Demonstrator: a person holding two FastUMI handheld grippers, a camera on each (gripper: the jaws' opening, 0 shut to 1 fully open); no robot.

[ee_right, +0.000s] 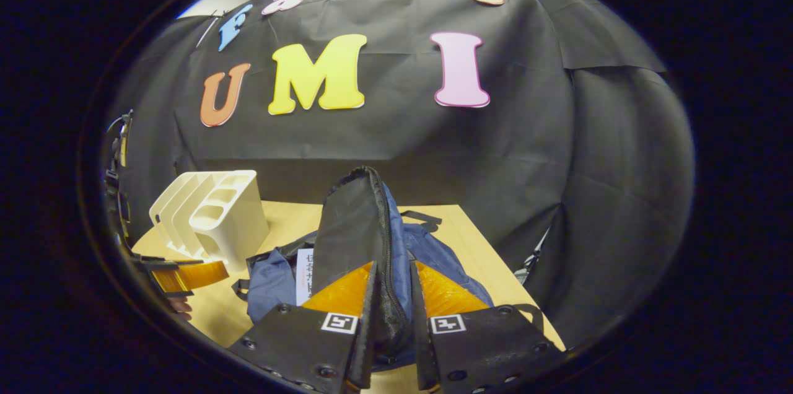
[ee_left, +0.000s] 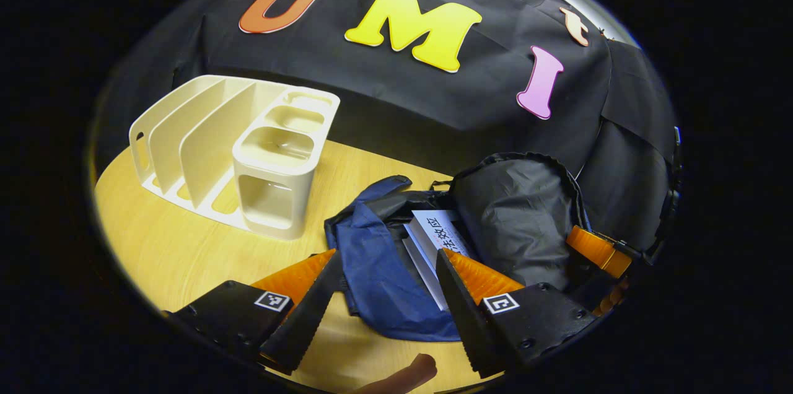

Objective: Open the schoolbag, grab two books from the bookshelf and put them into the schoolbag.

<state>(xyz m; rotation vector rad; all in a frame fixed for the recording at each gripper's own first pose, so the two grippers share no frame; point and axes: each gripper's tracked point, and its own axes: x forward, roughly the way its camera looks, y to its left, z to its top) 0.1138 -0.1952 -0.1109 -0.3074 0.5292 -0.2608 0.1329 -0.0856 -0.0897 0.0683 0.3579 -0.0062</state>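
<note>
While the right tool (ee_right: 391, 295) pinches the schoolbag's flap (ee_right: 356, 227) up, books (ee_left: 437, 239) lie inside at frame centre; bookshelf (ee_left: 248, 152) emptied, left tool (ee_left: 387, 282) released.

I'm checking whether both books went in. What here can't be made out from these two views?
- Left gripper view: the bag's raised flap hides its inside; whether the pages are one book or two is unclear.
- Right gripper view: the flap, pinched by the right gripper, covers all but a strip of book.
- Right gripper view: the shelf's slots face away.
</note>
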